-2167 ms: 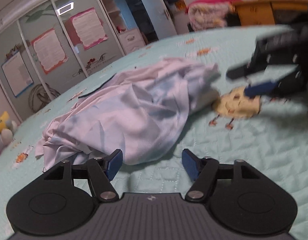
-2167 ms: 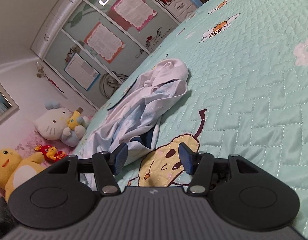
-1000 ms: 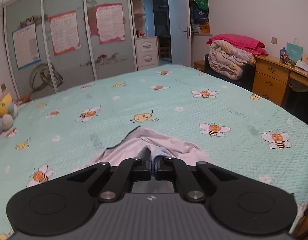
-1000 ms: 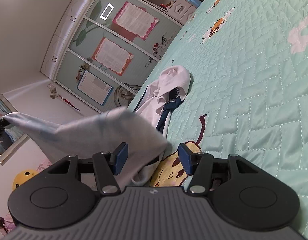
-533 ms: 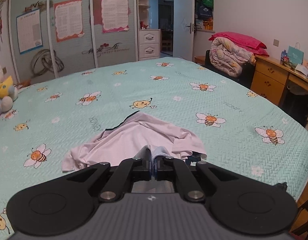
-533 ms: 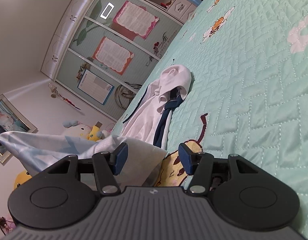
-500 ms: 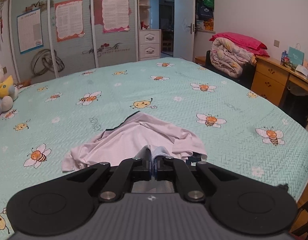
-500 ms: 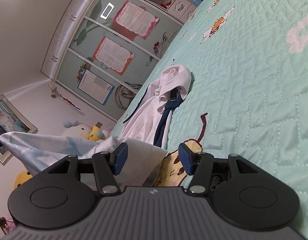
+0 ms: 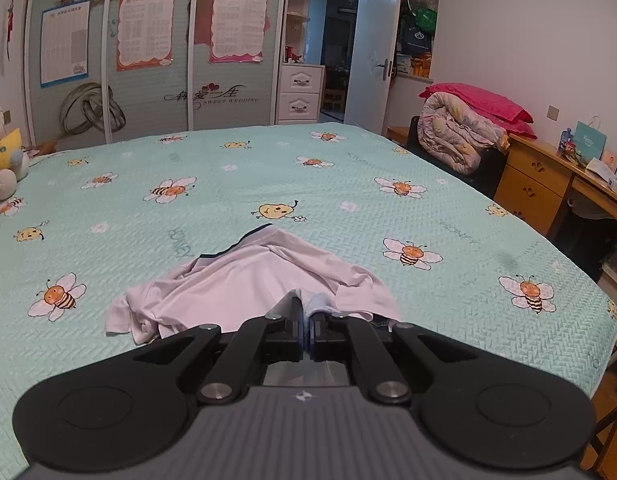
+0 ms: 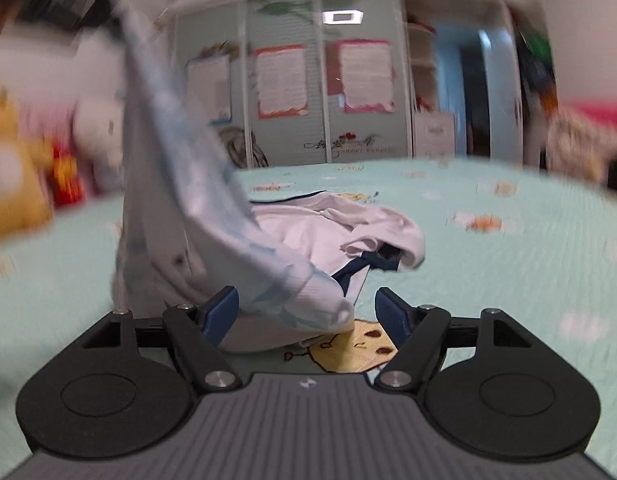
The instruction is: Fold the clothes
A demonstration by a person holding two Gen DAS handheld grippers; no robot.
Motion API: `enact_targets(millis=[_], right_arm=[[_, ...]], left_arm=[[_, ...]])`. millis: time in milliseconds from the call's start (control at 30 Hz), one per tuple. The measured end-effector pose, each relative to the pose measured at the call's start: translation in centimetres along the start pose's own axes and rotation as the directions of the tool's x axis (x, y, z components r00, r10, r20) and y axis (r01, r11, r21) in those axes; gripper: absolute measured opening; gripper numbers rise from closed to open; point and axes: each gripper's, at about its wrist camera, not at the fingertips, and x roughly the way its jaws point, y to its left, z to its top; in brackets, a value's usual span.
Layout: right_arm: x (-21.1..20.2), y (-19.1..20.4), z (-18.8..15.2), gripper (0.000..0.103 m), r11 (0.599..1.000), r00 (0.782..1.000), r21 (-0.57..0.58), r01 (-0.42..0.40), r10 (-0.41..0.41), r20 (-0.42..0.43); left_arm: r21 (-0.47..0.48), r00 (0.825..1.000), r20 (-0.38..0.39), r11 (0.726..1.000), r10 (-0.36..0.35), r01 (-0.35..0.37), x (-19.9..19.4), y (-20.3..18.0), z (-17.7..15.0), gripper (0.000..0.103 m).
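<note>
L gripper point(image 9: 307, 330) pinches blue garment point(image 10: 196, 184); R gripper point(image 10: 306, 312) opening (cloth between).

Both wrist views face the wardrobe point(image 9: 156, 60), sharing the bed point(image 9: 348, 184).

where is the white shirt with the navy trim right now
In both wrist views the white shirt with navy trim lies crumpled on the mint bee-print bedspread, just beyond the tool tips, below the mirrored wardrobe.

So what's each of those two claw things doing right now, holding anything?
Left gripper: shut on the pale blue garment.
Right gripper: jaws opening, gripping nothing; the garment's hanging end lies between them.
</note>
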Motion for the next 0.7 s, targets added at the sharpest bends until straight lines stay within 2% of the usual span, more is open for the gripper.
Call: enact_targets(millis=[233, 367, 433, 467, 500, 533, 567, 633, 667, 700], right_arm=[[1.8, 1.6, 0.6, 0.075, 0.990, 1.000, -0.141, 0.021, -0.020, 0.007], [2.9, 0.6, 1.6, 0.073, 0.992, 0.999, -0.117, -0.035, 0.031, -0.038], [3.4, 0.0, 2.0, 0.050, 0.993, 0.996, -0.100, -0.065, 0.059, -0.060], [3.5, -1.0, 2.6, 0.029, 0.996, 0.993, -0.029, -0.089, 0.086, -0.077], [3.7, -2.5, 3.1, 0.020, 0.989, 0.988, 0.090, -0.114, 0.122, -0.092], [4.0, -4.3, 3.4, 0.019, 0.966, 0.983, 0.221, -0.133, 0.157, -0.095], [4.3, -6.1, 3.5, 0.016, 0.926, 0.977, 0.349, -0.148, 0.191, -0.093], [5.3, -9.2, 3.1, 0.015, 0.827, 0.972, 0.545, -0.141, 0.220, -0.082], [5.9, -10.5, 2.6, 0.015, 0.776, 0.971, 0.617, -0.132, 0.227, -0.079], [6.7, -11.4, 2.0, 0.016, 0.748, 0.970, 0.654, -0.116, 0.226, -0.087]], left_arm=[[-0.011, 1.000, -0.016, 1.000, -0.003, 0.003, 0.5, 0.5, -1.0, 0.003], [0.002, 0.999, -0.034, 1.000, 0.016, -0.016, 1.5, 1.1, -1.1, 0.003], [0.029, 0.998, -0.052, 0.999, 0.027, -0.026, 2.9, 1.2, -1.4, 0.003], [0.043, 0.998, -0.060, 0.999, 0.032, -0.030, 3.6, 1.3, -1.5, 0.004], [0.057, 0.997, -0.069, 0.998, 0.038, -0.034, 4.3, 1.4, -1.6, 0.005], [0.074, 0.996, -0.076, 0.996, 0.047, -0.041, 5.3, 1.4, -1.8, 0.006], [0.090, 0.995, -0.083, 0.995, 0.056, -0.049, 6.4, 1.4, -2.0, 0.007], [0.137, 0.992, -0.106, 0.989, 0.074, -0.059, 9.1, 1.2, -2.8, 0.015], [0.151, 0.987, -0.128, 0.985, 0.097, -0.077, 10.3, 1.2, -3.5, 0.036], [0.163, 0.981, -0.152, 0.982, 0.124, -0.099, 11.6, 1.2, -4.2, 0.066]])
